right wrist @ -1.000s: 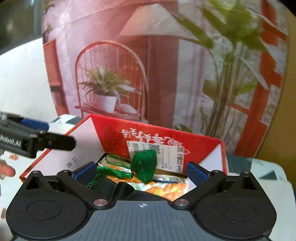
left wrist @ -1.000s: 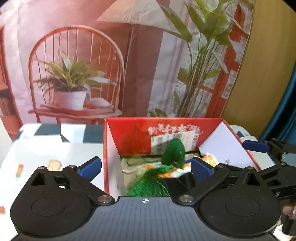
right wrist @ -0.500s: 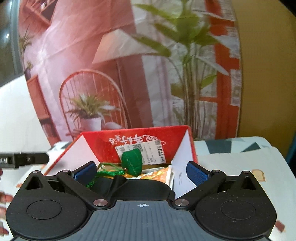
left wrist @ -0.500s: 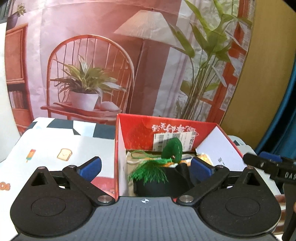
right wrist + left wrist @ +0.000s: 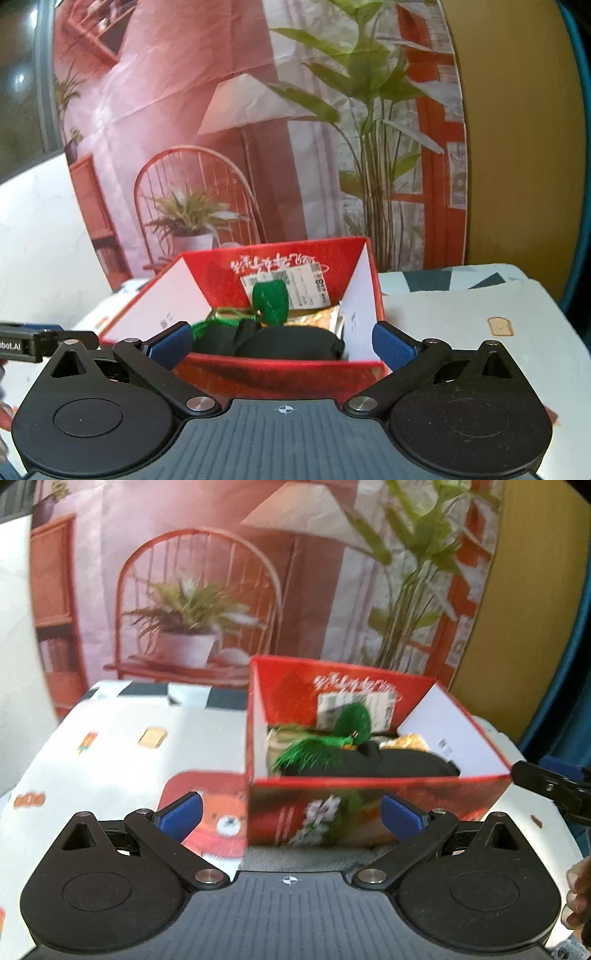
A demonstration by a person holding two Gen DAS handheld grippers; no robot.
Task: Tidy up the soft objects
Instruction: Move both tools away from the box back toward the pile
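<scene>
Soft green tassel and black pouch sit in the red box, just ahead of both grippers' wide-open, empty fingers on the bench.

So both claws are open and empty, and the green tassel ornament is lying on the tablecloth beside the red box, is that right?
Not quite. The green tassel ornament is inside the red box, resting on a black soft item, not on the tablecloth; the right wrist view shows it. The left claw and right claw are indeed open and empty.
</scene>
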